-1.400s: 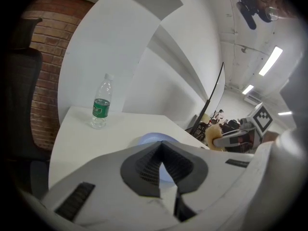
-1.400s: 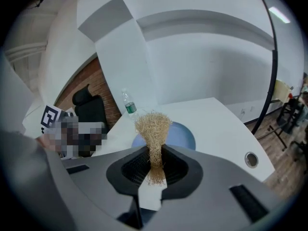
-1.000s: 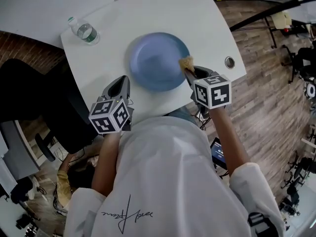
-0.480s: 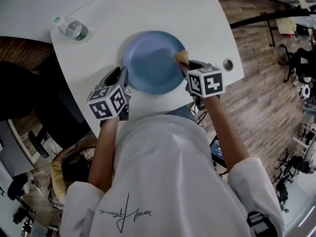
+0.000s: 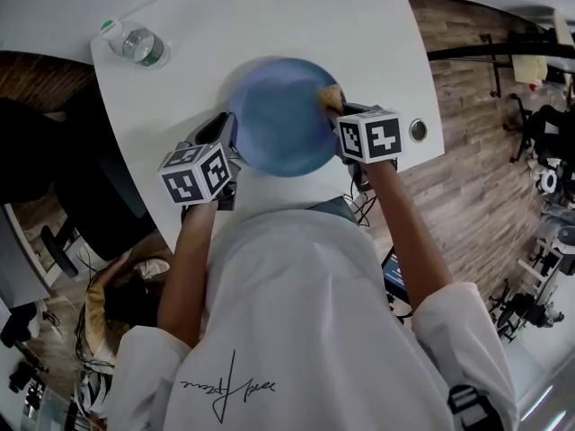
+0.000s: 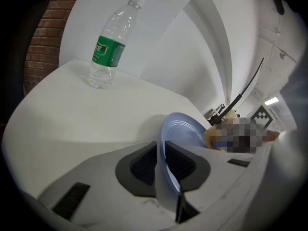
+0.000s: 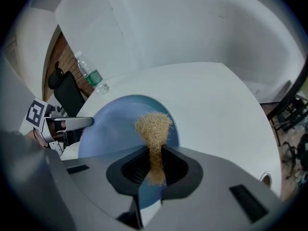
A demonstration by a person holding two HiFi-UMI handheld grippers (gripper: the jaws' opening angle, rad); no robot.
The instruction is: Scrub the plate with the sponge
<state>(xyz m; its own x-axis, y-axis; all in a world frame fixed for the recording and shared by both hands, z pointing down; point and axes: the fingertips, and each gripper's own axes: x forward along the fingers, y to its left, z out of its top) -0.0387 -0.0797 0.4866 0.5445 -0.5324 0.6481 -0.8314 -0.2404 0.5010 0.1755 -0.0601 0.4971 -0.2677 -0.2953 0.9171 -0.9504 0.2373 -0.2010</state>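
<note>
A blue plate (image 5: 280, 115) is on the white table (image 5: 269, 16), and in the left gripper view it (image 6: 186, 131) looks raised at a tilt. My left gripper (image 5: 225, 135) is shut on the plate's left rim, which runs edge-on between the jaws (image 6: 163, 166). My right gripper (image 5: 340, 112) is shut on a tan fibrous sponge (image 5: 330, 95). In the right gripper view the sponge (image 7: 153, 128) sticks out of the right gripper (image 7: 155, 170) and its tuft rests over the plate's (image 7: 113, 129) right inner side.
A clear water bottle with a green label (image 5: 135, 43) stands at the table's far left corner, also seen as the bottle (image 6: 109, 47) in the left gripper view. A round grommet hole (image 5: 418, 130) sits by the table's right edge. Wood floor and office chairs surround the table.
The left gripper moved in from beside the plate and shut on its left rim. The plate edge now looks lifted. The right gripper with the sponge stayed at the plate's right side.
</note>
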